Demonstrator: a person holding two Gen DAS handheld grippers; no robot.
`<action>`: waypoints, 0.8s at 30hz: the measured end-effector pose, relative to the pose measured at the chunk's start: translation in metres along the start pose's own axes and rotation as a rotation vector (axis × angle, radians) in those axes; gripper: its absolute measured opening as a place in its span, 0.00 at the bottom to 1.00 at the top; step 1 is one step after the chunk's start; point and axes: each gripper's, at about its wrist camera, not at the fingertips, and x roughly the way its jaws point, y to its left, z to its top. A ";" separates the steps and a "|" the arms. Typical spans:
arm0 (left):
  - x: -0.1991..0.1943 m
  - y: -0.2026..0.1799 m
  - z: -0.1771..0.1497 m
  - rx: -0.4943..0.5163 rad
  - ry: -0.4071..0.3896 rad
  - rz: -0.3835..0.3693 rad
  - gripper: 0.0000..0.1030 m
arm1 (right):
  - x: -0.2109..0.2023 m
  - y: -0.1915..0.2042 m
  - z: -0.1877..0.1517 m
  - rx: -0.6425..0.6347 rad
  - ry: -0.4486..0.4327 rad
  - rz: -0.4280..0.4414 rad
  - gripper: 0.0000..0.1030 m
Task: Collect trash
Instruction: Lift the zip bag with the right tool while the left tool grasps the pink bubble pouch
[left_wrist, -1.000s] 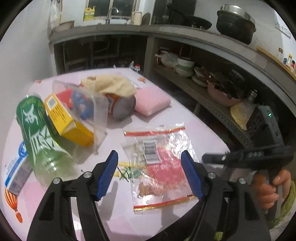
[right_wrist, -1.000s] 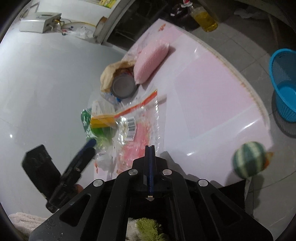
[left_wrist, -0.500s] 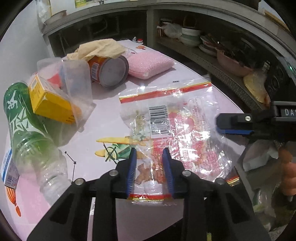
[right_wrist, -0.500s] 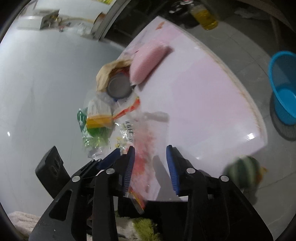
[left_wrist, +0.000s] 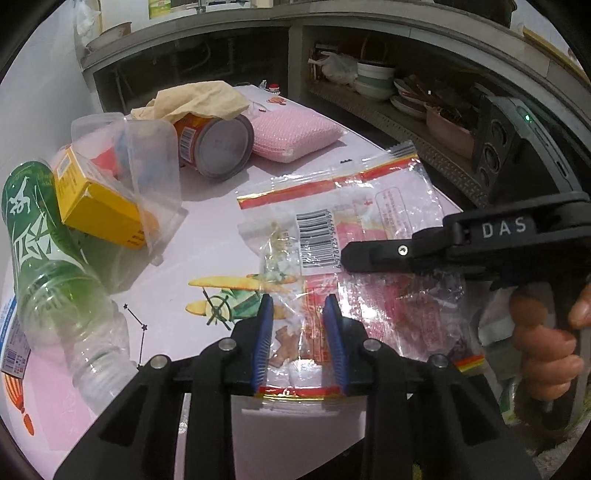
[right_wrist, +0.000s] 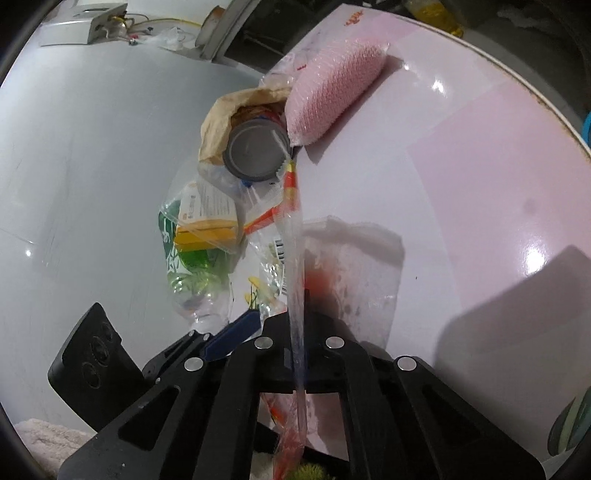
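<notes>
While pinched by the right gripper (right_wrist: 298, 350), wrapper (left_wrist: 354, 221) inside the half-closed left gripper (left_wrist: 299, 339).

The left gripper (left_wrist: 298, 334) pointed steeply down at the desk (left_wrist: 207, 236), its blue pads a narrow gap apart with the near edge of the clear snack wrapper (left_wrist: 354, 229) between them, after narrowing from a wide spread. The right gripper (right_wrist: 298, 343) had just opened briefly and closed again, its jaws pinched flat on the wrapper's side edge. A hand (left_wrist: 546, 343) with curled fingers gripped the right gripper's handle at the right edge of the left wrist view.
</notes>
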 end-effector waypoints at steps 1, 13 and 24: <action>-0.002 0.002 -0.001 -0.006 -0.003 -0.010 0.27 | -0.003 -0.001 0.000 -0.004 -0.007 0.007 0.00; -0.055 0.014 0.027 -0.040 -0.191 0.004 0.45 | -0.065 -0.017 -0.004 -0.009 -0.117 0.035 0.00; -0.041 -0.018 0.095 0.149 -0.218 0.052 0.72 | -0.146 -0.054 -0.017 0.030 -0.267 -0.003 0.00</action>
